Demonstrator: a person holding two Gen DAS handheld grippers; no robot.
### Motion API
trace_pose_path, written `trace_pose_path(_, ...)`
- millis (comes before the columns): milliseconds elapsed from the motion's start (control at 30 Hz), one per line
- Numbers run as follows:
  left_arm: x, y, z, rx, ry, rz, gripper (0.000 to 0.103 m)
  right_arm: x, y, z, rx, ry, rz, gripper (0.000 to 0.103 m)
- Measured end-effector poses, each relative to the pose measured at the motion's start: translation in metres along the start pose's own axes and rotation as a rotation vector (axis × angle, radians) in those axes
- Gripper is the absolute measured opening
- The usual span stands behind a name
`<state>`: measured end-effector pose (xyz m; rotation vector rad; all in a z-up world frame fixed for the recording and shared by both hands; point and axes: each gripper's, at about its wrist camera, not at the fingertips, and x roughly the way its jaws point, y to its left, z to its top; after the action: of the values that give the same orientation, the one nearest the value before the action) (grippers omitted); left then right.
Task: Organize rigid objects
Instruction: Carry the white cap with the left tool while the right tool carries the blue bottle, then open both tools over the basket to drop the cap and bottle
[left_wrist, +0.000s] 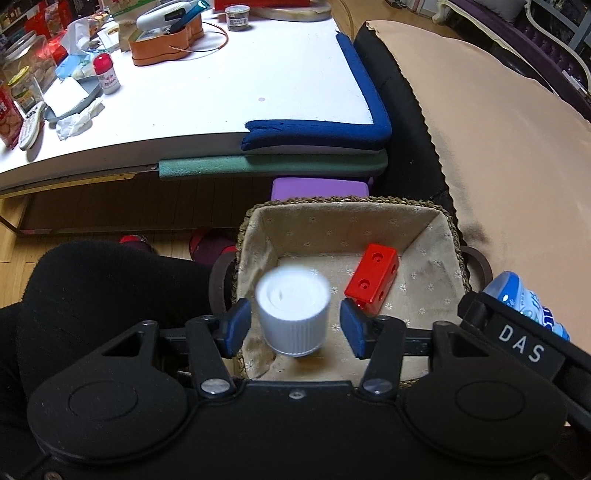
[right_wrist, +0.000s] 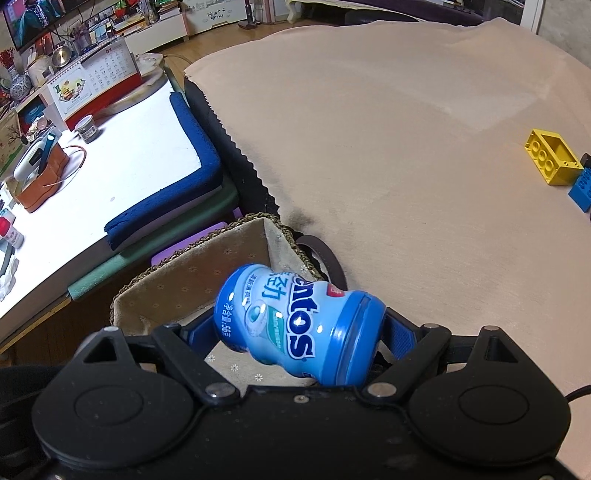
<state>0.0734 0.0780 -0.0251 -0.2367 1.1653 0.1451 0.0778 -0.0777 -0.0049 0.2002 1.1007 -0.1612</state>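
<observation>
While the white ribbed cap (left_wrist: 292, 312) sits blurred between the blue pads of the left gripper (left_wrist: 293, 326), a gap shows on either side of it, so the jaws stand apart and grip nothing; it looks to be dropping free, straight down toward the floor of the woven basket (left_wrist: 351, 201). That basket is the landmark: a lined, straw-rimmed box resting at the near-left edge of a tan cloth (right_wrist: 406, 147), with a red block (left_wrist: 373, 278) already lying inside it, tilted, toward its right wall. The right gripper (right_wrist: 301, 332) is clamped wide on a blue mint bottle (right_wrist: 301, 325), one pad against the bottle's base and the other at its lid end, so the bottle's long axis runs crosswise between the jaws, slightly tipped. It hangs just over the basket's right rim, and the open interior lies to its left and below; I judge that the coming move needs a small carry leftward over the lining before any release. The right hand is the nearer one for that. Far to the right of the basket, on the same cloth, a yellow brick (right_wrist: 552, 160) and a blue brick (right_wrist: 581, 192) wait side by side. Left of the basket a low white table (left_wrist: 221, 92) with blue and green padded edging carries household clutter.
</observation>
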Motion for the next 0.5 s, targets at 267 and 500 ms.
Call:
trace_pose_path(267,0.0007,0.0002,-0.0002,0.0,0.007,-0.003,0.056,0.0031,-0.0016,0.0,0.01,0.009,-0.008,0.09)
trace_pose_path(500,0.0006,0.0009,-0.0007,-0.002,0.007,0.001,0.059,0.0049,-0.0018,0.0003,0.008,0.018,-0.012,0.09)
